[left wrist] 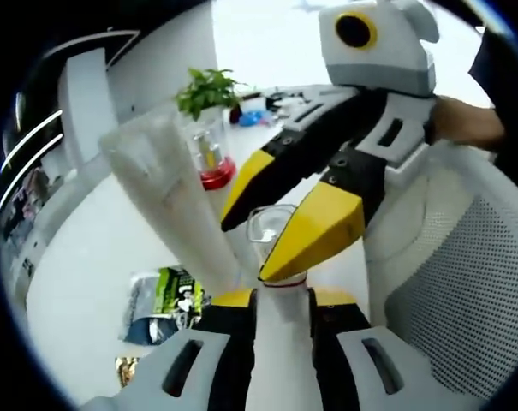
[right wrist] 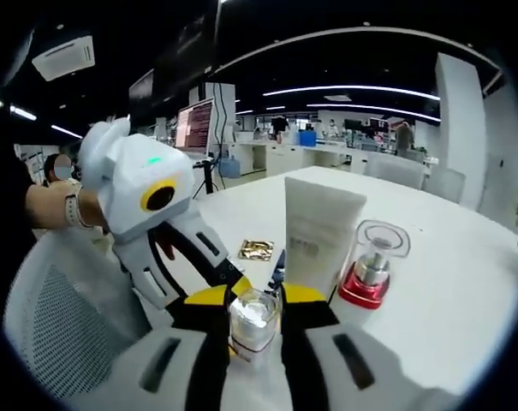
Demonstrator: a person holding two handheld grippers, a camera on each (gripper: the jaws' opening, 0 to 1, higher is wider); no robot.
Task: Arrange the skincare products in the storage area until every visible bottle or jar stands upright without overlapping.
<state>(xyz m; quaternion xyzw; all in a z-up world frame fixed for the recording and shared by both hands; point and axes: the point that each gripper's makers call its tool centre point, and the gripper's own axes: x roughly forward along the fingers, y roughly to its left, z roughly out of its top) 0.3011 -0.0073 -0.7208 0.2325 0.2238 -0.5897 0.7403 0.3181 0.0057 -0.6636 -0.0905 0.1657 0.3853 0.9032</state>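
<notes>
1. The left gripper [left wrist: 280,300] has its yellow-tipped jaws closed narrowly on the white body of a small bottle with a clear square cap [left wrist: 280,321]; the bottle's long axis runs straight out along the jaws, with the cap end pointing away from the camera.

2. The right gripper [right wrist: 255,300] is pinching that same bottle's clear cap [right wrist: 254,321] between its yellow tips. In the left gripper view this gripper [left wrist: 288,218] comes in from the upper right, its tips down on the cap (so both tools have hold of the one bottle, at opposite ends).

3. In the right gripper view the left gripper's white body reaches in from the left, and a person's hand [right wrist: 57,205] grips its far end.

4. Just beyond the right gripper's tips stands a tall white squeeze tube [right wrist: 318,235], upright on the white table [right wrist: 447,282] with its flat sealed end up. In the left gripper view the tube [left wrist: 169,197] rises to the left of the jaws.

5. Just beside the tube, to its right, stands one clear-capped bottle with a red base [right wrist: 372,270], also upright.

6. Count: one tube, one red-based bottle, one gripped bottle, three products in all.

7. A small gold foil sachet [right wrist: 256,249] lies flat behind the left gripper's jaws, and a green and black packet [left wrist: 160,300] lies on the table left of the left gripper.

8. A white mesh-backed chair [left wrist: 464,282] sits to that gripper's right.
</notes>
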